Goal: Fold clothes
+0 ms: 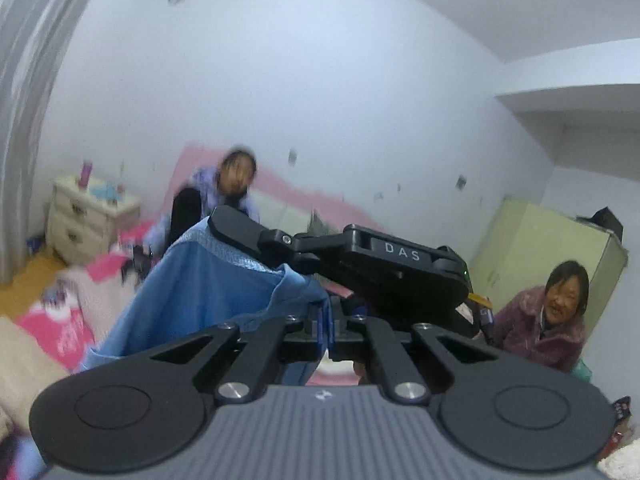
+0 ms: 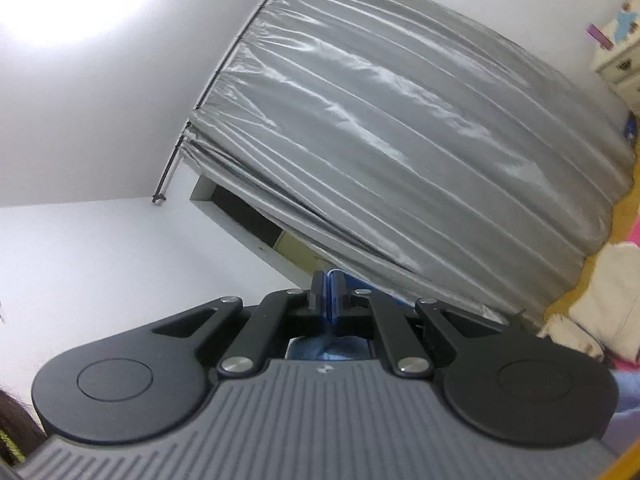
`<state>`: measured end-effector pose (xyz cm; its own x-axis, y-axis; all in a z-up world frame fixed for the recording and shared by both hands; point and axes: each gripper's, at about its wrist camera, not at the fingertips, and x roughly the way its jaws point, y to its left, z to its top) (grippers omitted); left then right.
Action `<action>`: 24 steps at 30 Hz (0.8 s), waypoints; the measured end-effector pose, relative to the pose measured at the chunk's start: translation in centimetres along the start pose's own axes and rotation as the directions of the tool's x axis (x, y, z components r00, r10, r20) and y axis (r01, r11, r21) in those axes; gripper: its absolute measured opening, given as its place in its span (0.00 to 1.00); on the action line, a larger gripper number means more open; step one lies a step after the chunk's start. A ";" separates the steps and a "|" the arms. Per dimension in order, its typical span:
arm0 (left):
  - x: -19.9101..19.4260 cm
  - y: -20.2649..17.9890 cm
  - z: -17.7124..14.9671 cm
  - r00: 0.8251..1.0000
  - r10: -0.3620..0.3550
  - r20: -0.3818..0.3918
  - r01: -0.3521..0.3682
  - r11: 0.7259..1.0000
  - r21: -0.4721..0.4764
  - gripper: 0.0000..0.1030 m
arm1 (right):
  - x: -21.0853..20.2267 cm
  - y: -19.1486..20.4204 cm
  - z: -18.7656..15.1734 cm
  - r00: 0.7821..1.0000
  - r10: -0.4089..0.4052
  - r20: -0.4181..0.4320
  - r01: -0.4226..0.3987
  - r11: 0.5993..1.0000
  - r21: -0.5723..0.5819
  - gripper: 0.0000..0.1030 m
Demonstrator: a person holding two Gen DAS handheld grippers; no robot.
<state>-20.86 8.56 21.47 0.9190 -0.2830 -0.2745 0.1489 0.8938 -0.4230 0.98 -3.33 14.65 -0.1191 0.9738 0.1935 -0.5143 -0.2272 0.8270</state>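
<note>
A blue garment hangs lifted in the air, stretched between both grippers. In the left wrist view my left gripper is shut on a bunched fold of it, and the cloth drapes down to the left. My right gripper, a black body marked DAS, reaches in from the right and pinches the garment's ribbed upper edge. In the right wrist view my right gripper points upward toward a curtain, shut on a thin strip of the blue garment, which sags below the fingers.
A bed with pink and white bedding lies below. One person sits on it at the back, another person is at the right. A white nightstand, a pale cabinet and a grey curtain surround the bed.
</note>
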 end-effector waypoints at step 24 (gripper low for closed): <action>16.1 10.5 -32.0 0.559 0.365 -0.744 -0.268 0.929 0.254 0.61 | -28.3 -17.6 -32.5 0.054 -0.973 -0.224 0.999 0.054 0.009 0.58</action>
<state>-16.20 2.22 -15.04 0.2965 -0.0915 -0.9507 -0.0150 0.9948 -0.1004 -14.23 -26.86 -22.53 0.3038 0.2743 -0.9124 -0.1390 0.9602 0.2424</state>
